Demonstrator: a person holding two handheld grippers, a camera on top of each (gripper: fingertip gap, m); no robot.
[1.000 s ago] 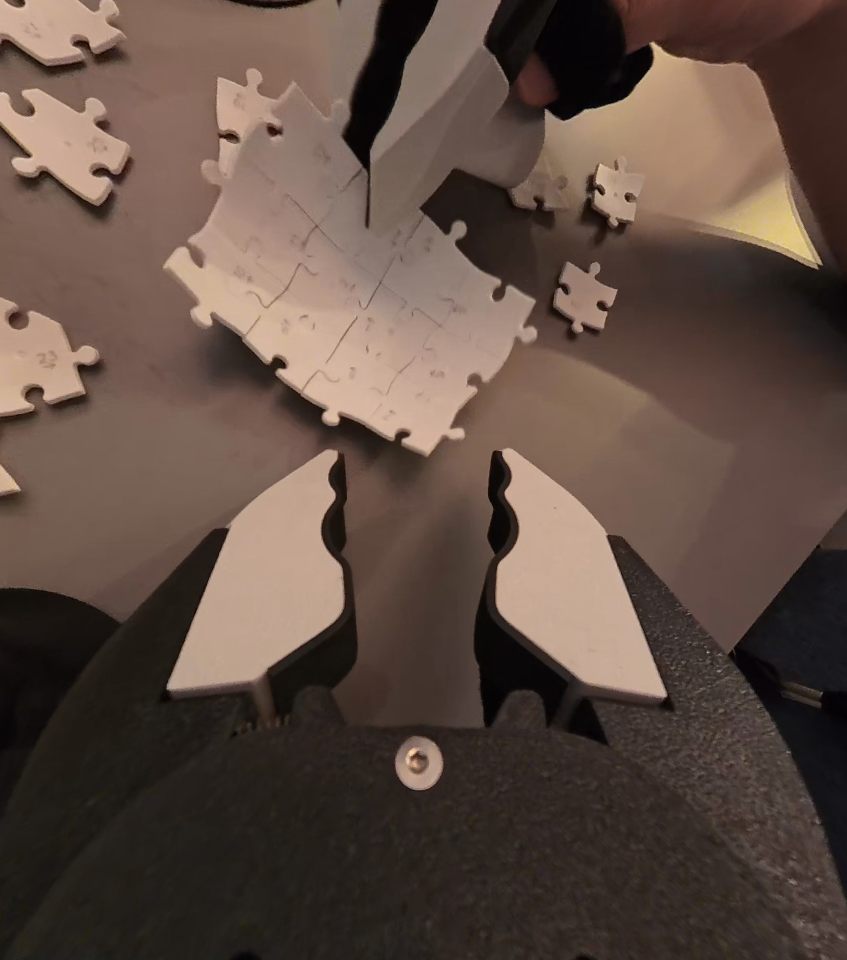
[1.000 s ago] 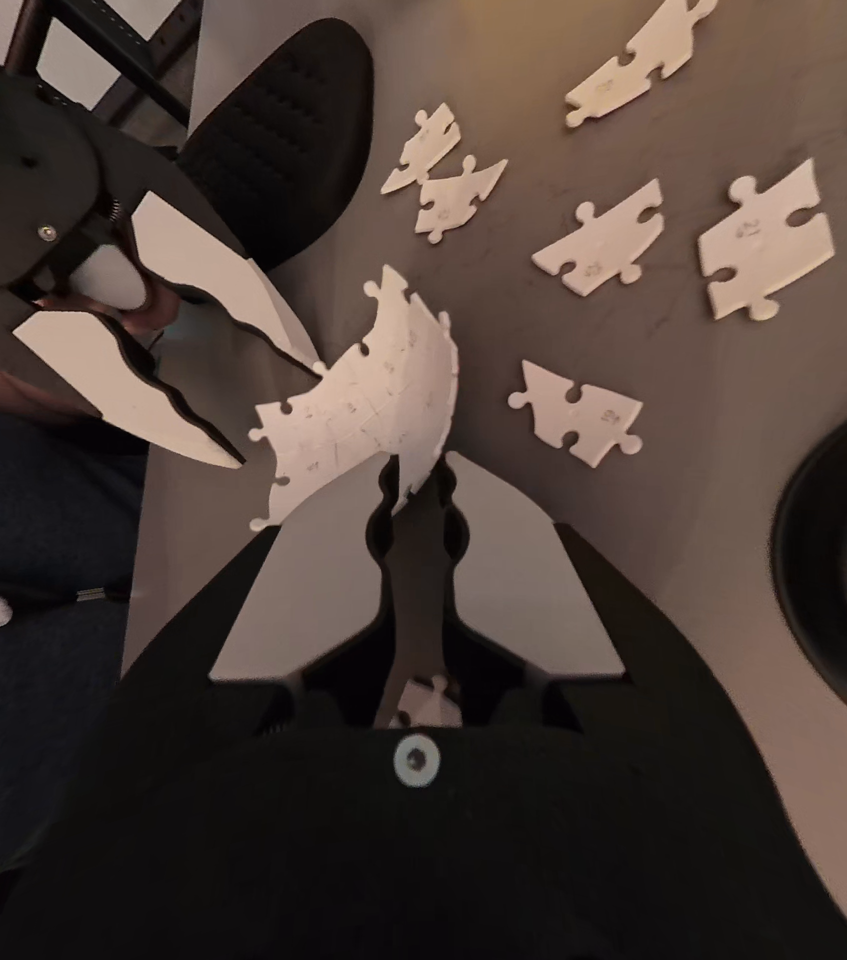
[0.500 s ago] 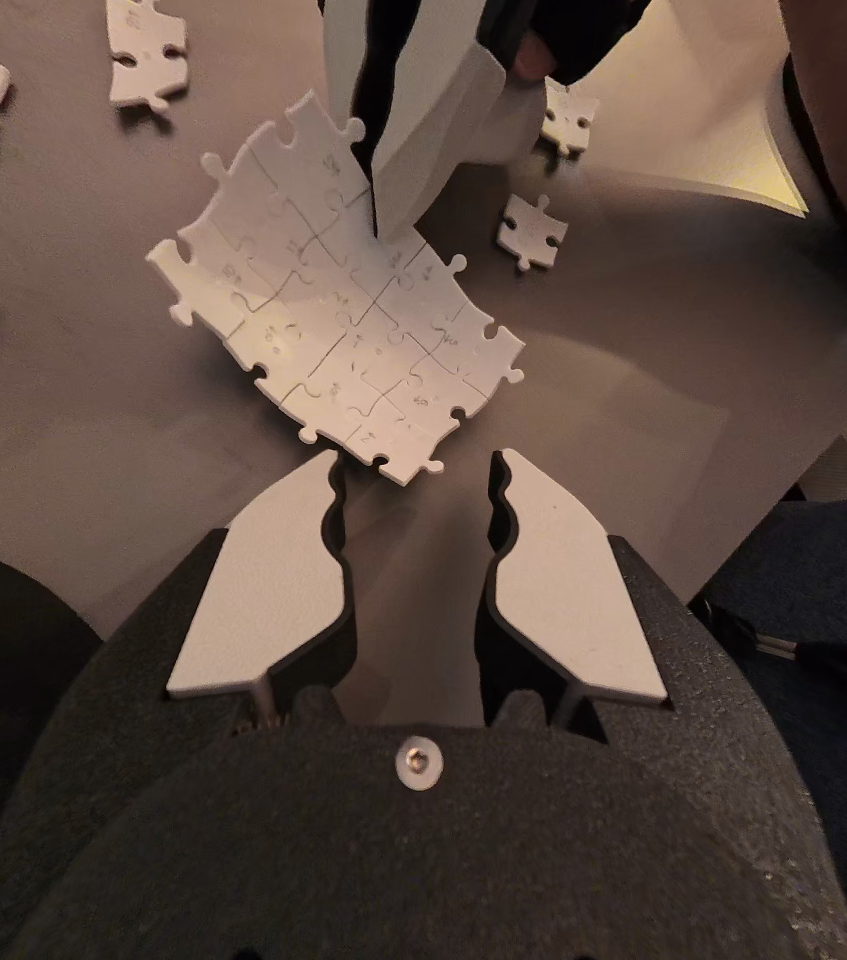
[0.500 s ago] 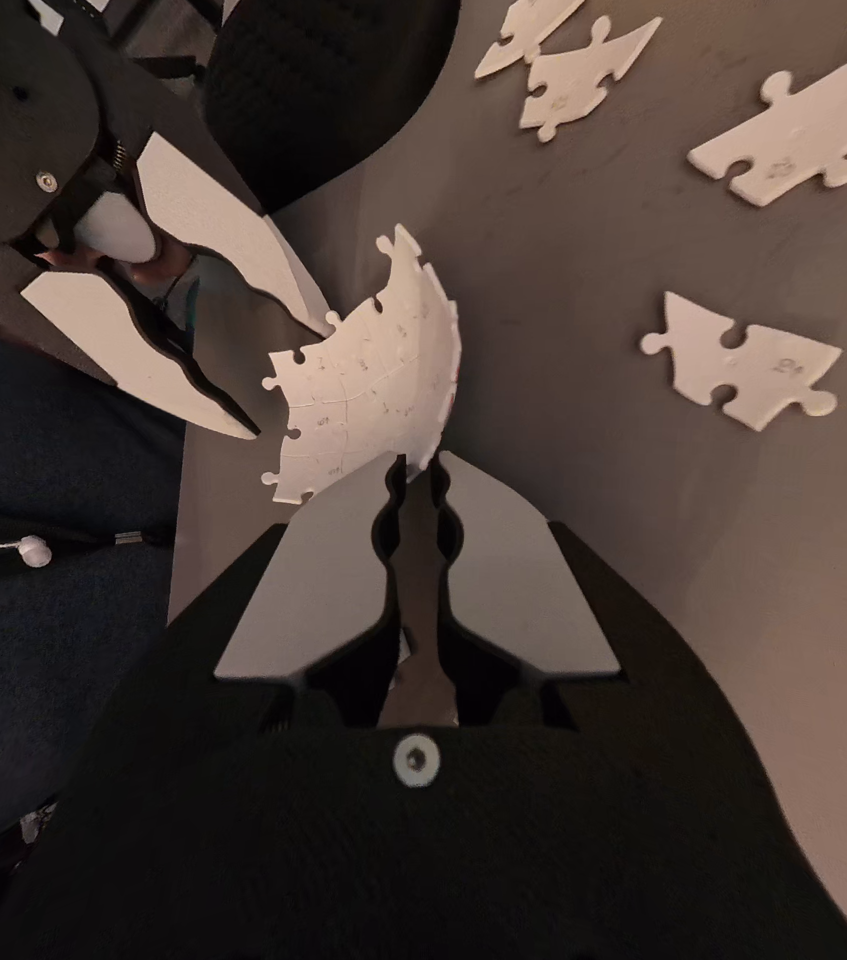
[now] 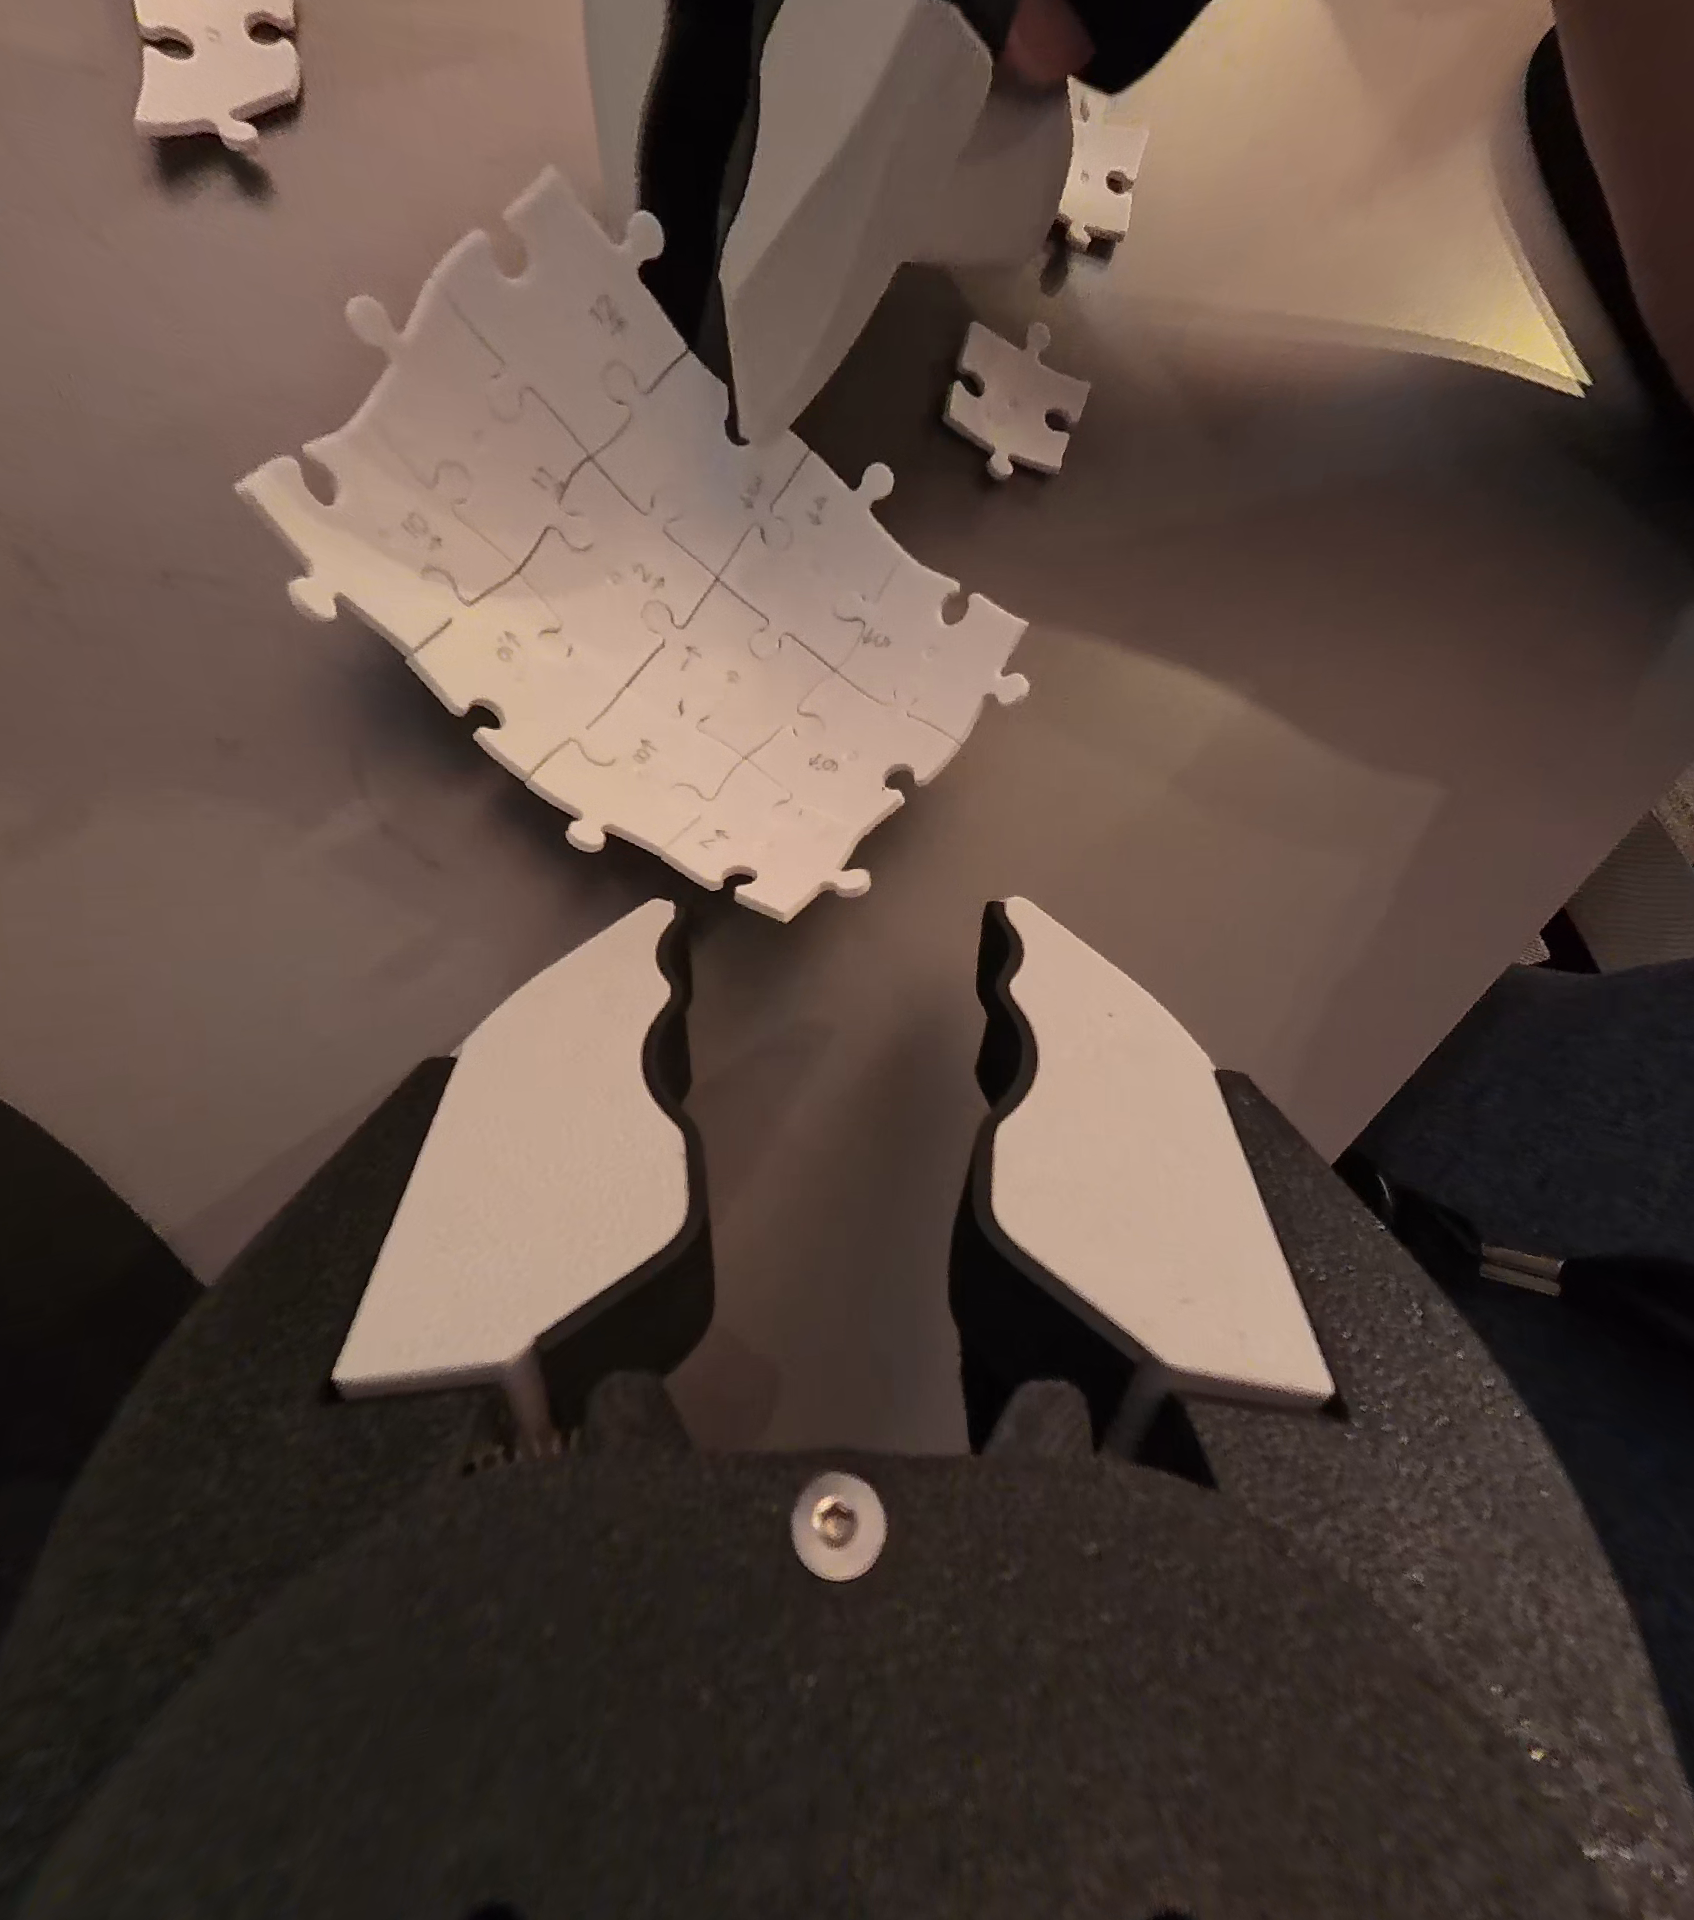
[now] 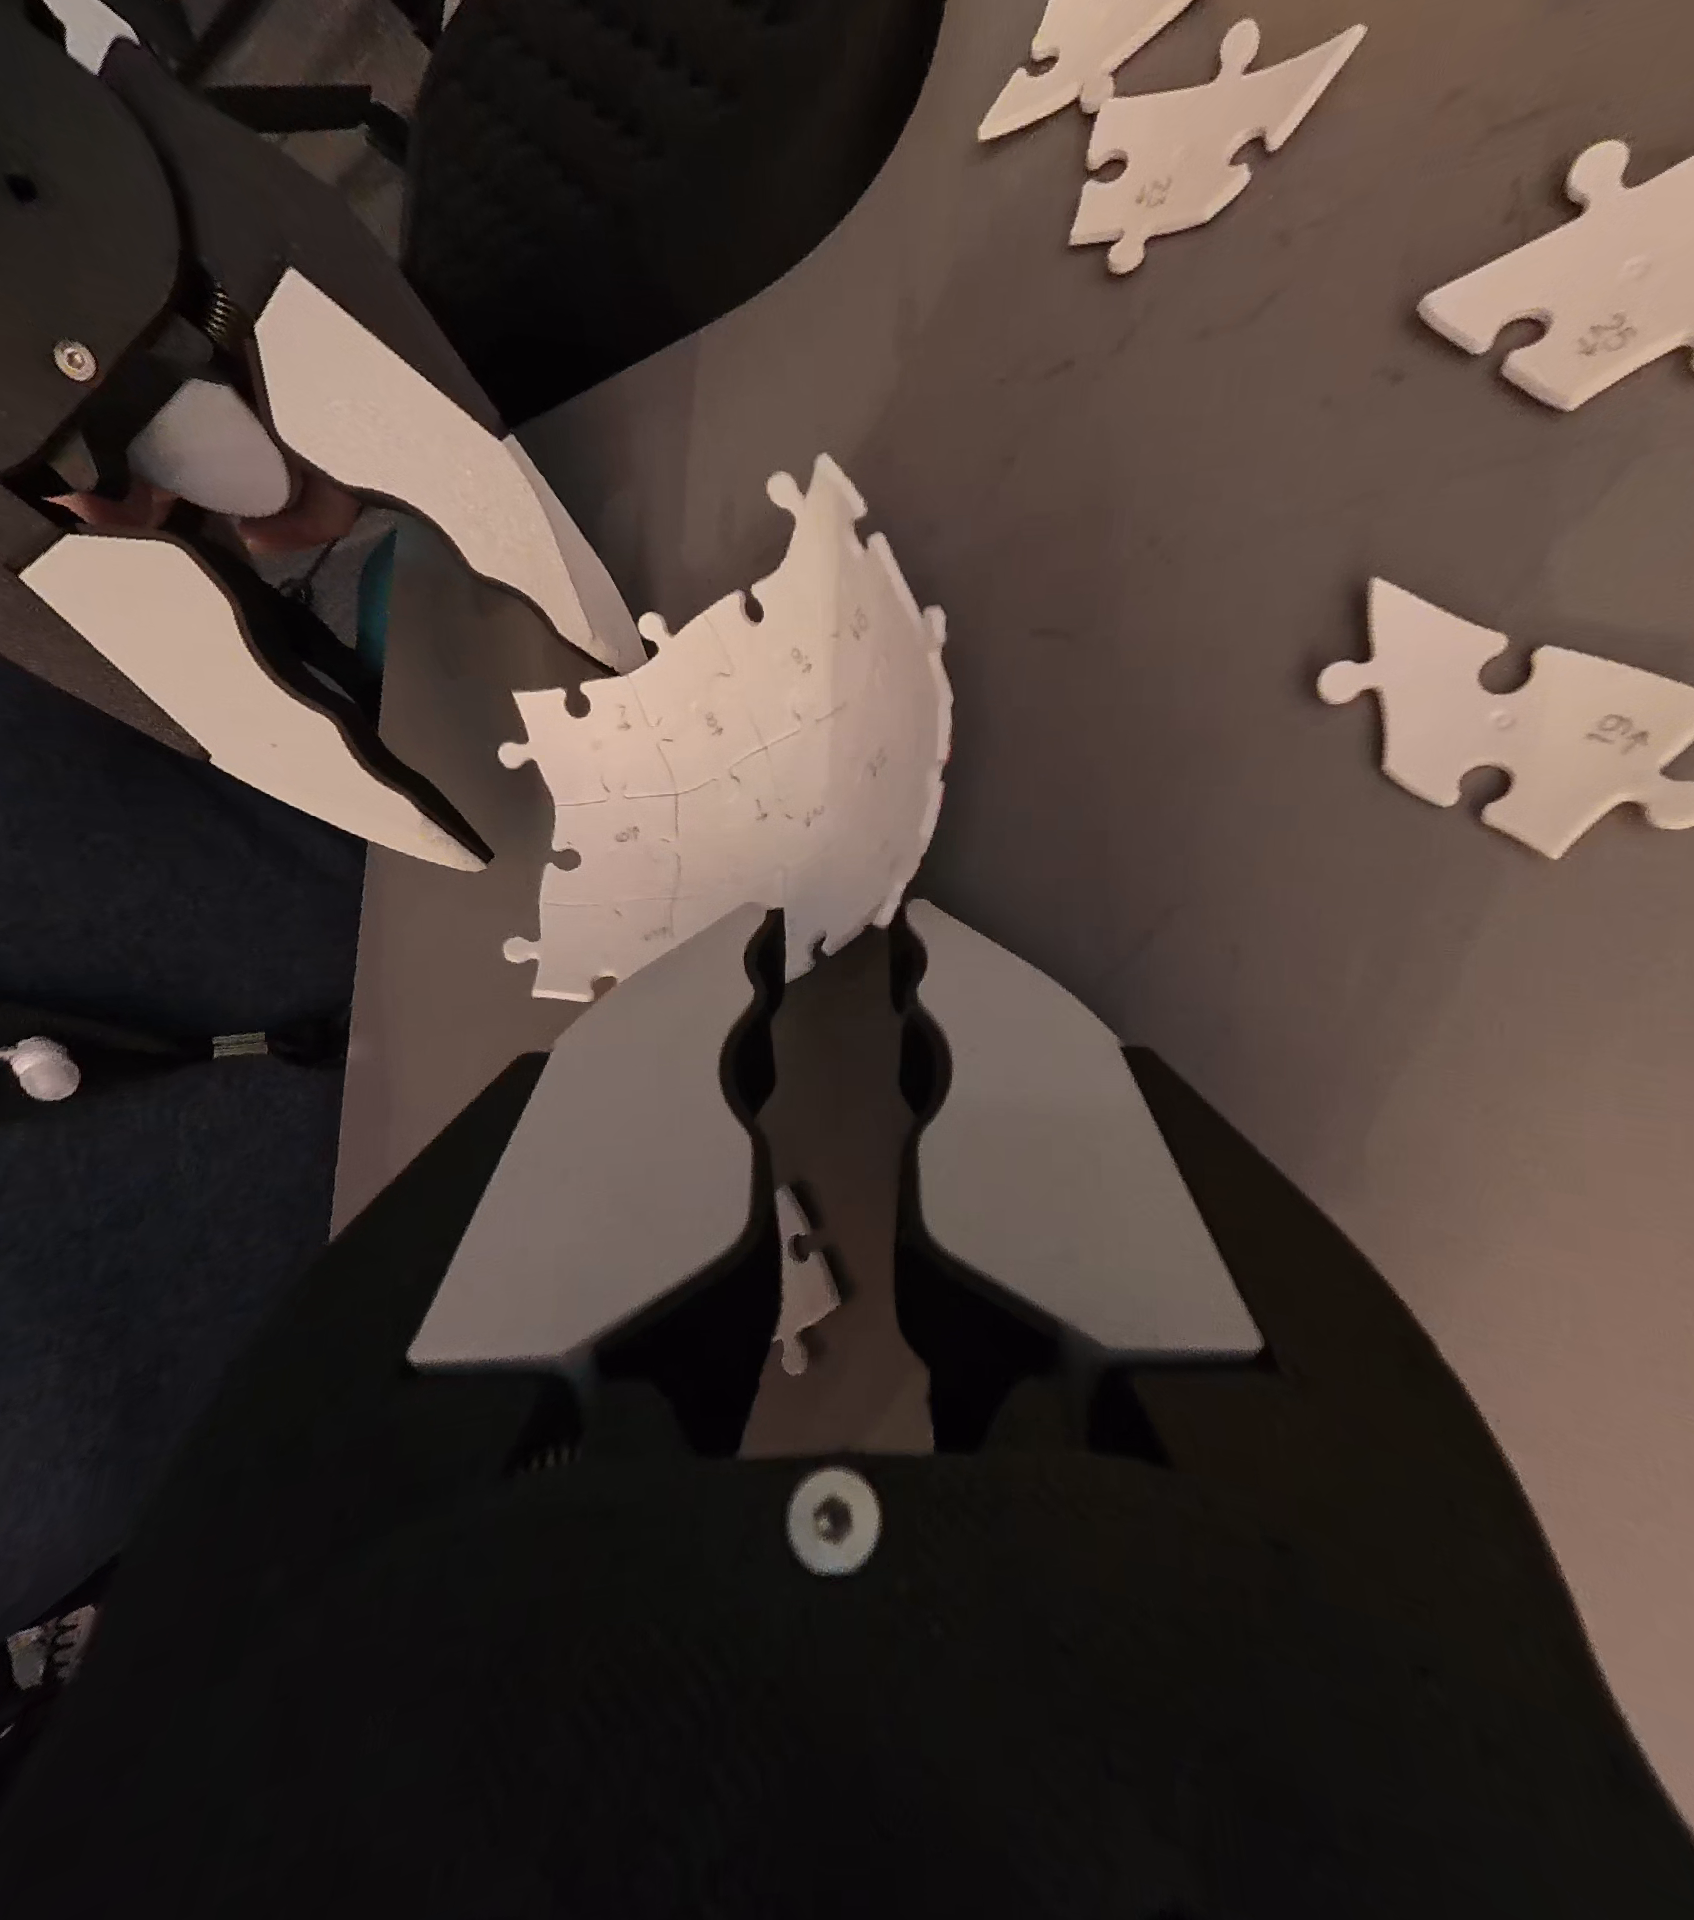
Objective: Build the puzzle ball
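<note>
the right gripper (image 6: 838,914) pinches the near edge of the curved assembled puzzle section (image 6: 749,769), holding it tilted above the grey table (image 6: 1238,1091). the left gripper (image 5: 827,914) gapes wide with nothing between its fingers, the section at its 12 o'clock. loose puzzle pieces (image 6: 1518,717) lie at the right gripper's 2 o'clock.

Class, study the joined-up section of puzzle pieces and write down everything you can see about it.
The assembled puzzle section is a white sheet of interlocked pieces, plastic or card by the look, bowed like part of a shell. Knobs and notches line its edges, and small markings sit on the pieces. It is held up over the grey table, pinched at one edge by the right claw. The left claw is open beside the opposite edge; contact there is unclear.
</note>
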